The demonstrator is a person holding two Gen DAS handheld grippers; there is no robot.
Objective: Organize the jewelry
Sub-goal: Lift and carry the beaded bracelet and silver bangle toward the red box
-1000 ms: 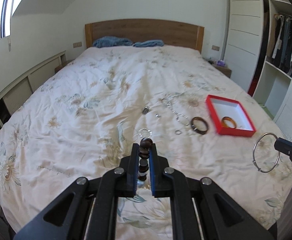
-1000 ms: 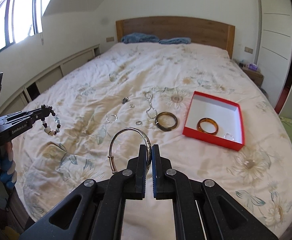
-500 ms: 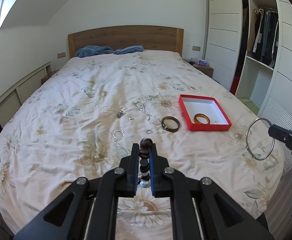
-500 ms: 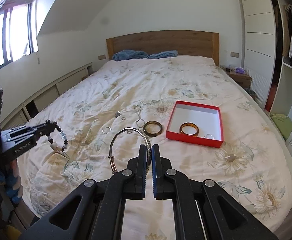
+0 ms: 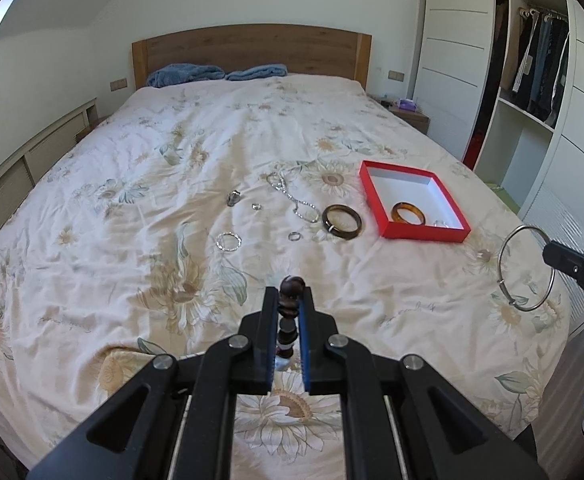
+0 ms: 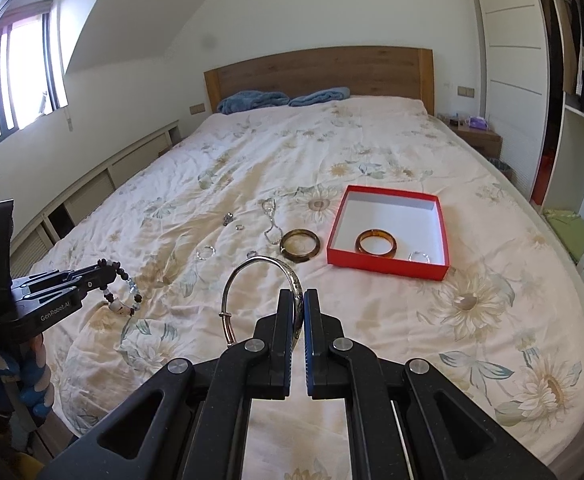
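My left gripper is shut on a dark beaded bracelet, held above the near end of the bed; it also shows in the right wrist view. My right gripper is shut on a silver bangle, which also shows in the left wrist view. A red box lies on the bed and holds an amber bangle and a small silver ring. A dark brown bangle, a silver chain and several small rings lie on the floral cover left of the box.
The bed has a wooden headboard and blue pillows. An open wardrobe stands to the right, low cabinets and a window to the left. A nightstand stands by the headboard.
Both grippers have pulled back and risen from the bed, each keeping its bracelet; the jewelry and red box look farther away. Nothing on the bed has moved.
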